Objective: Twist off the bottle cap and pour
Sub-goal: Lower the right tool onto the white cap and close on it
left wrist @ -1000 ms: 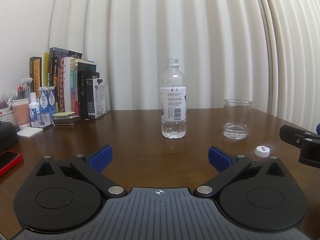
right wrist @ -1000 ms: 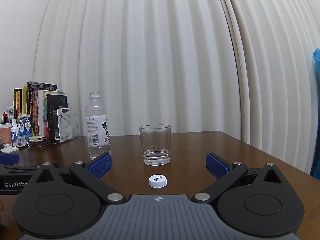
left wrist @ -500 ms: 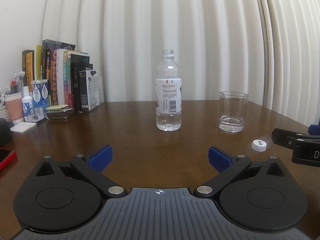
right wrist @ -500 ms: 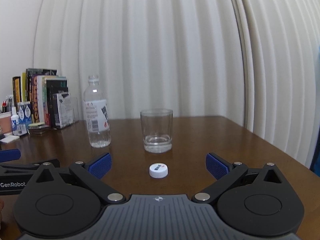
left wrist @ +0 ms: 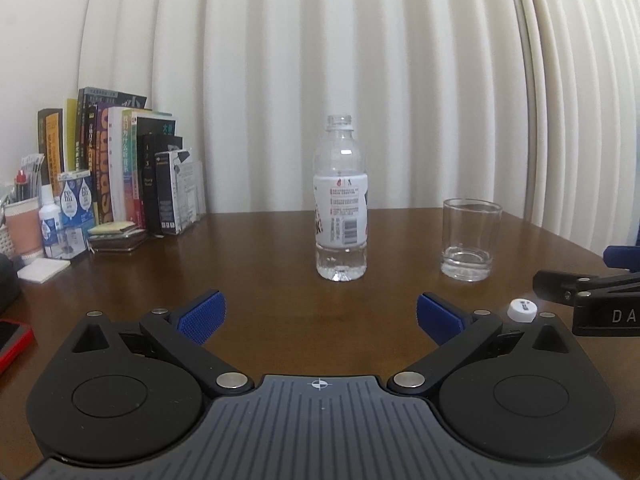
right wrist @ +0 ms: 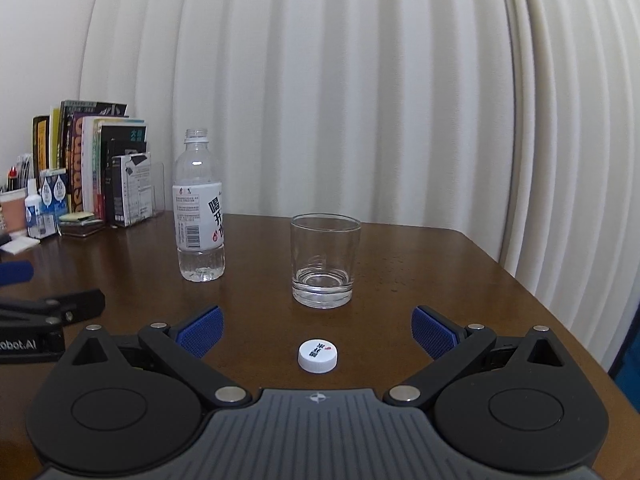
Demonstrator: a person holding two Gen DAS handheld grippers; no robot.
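**Uncapped bottle and glass standing apart on a dark wooden surface**

A clear, ribbed plastic bottle with a white printed label is seen upright near the middle of the glossy brown wooden surface. Its threaded neck is bare, and only a shallow layer of clear liquid is held at its base. To its right, well apart from it, a short, thick-bottomed cylindrical drinking glass is stood upright; a thin layer of liquid may be held in it, though this cannot be told for certain. The small round white plastic cap with dark print is laid flat on the surface, nearer the cameras than the glass.

The left gripper is held low over the surface with its jaws released and spread wide, nothing gripped between the textured blue pads. The right gripper is likewise held with its jaws spread and nothing grasped; the cap is seen on the wood between its two fingers, touched by neither.

At the far left, a row of upright books is lined against the white pleated curtain, with small white dropper bottles and a pink paper cup in front. A red-cased phone is laid at the left edge. Nothing is placed between the grippers and the bottle.
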